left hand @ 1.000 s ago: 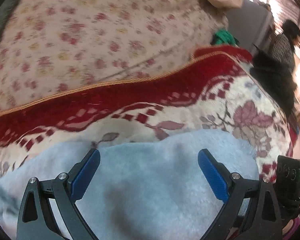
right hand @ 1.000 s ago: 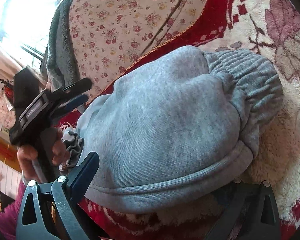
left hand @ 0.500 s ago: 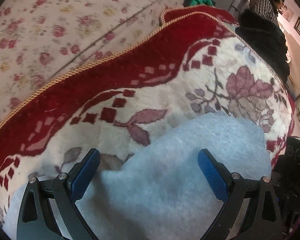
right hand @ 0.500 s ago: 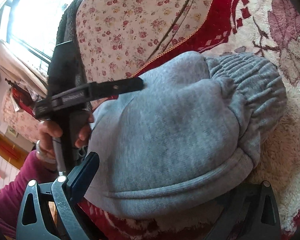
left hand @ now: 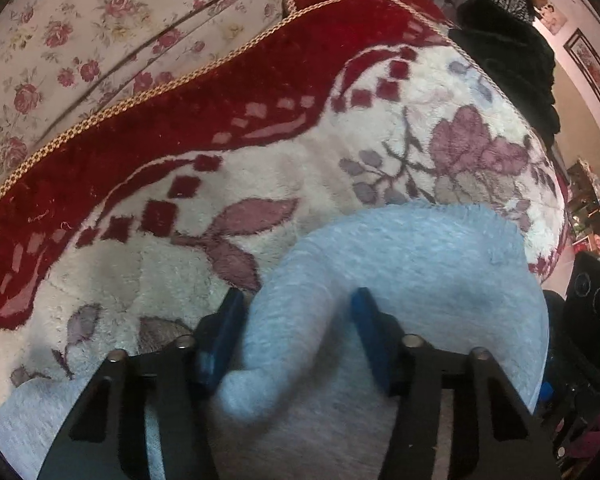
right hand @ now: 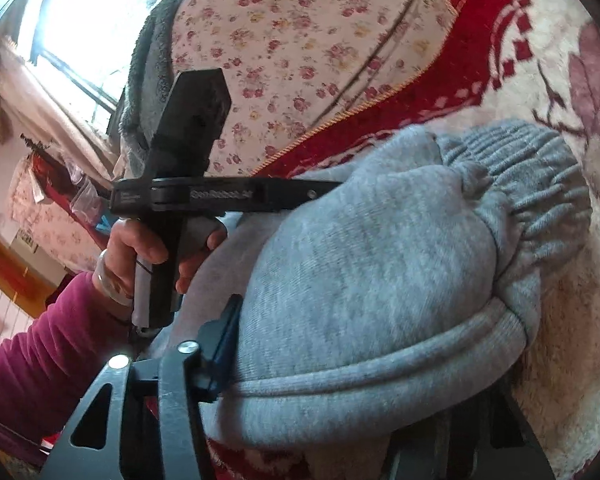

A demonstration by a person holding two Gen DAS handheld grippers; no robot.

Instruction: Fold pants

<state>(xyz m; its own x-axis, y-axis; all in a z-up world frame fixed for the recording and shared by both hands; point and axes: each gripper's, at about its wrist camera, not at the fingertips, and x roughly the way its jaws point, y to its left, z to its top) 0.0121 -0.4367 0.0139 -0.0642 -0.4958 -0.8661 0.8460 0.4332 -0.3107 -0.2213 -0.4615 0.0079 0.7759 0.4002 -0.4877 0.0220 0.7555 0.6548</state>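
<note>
The grey sweatpants [right hand: 380, 264] lie bunched on a red and cream floral blanket [right hand: 560, 60], their ribbed waistband [right hand: 540, 184] at the right. In the left wrist view the pants' fleecy pale inside [left hand: 420, 260] faces up. My left gripper [left hand: 296, 332] has its blue pads closed in on a raised fold of the pants. It also shows in the right wrist view [right hand: 220, 196], held in a hand. My right gripper [right hand: 360, 360] is shut on a thick roll of the pants; its right finger is hidden under the cloth.
A floral-print sheet [left hand: 100, 32] covers the surface beyond the blanket's gold-corded edge. A person in dark clothes [left hand: 512, 32] stands at the far right. A bright window [right hand: 80, 20] is at the upper left. The blanket [left hand: 340, 152] lies bare beyond the pants.
My left gripper's fingers have closed from wide open onto a fold of the pants. It has shifted further over the pants. My right gripper has narrowed its hold.
</note>
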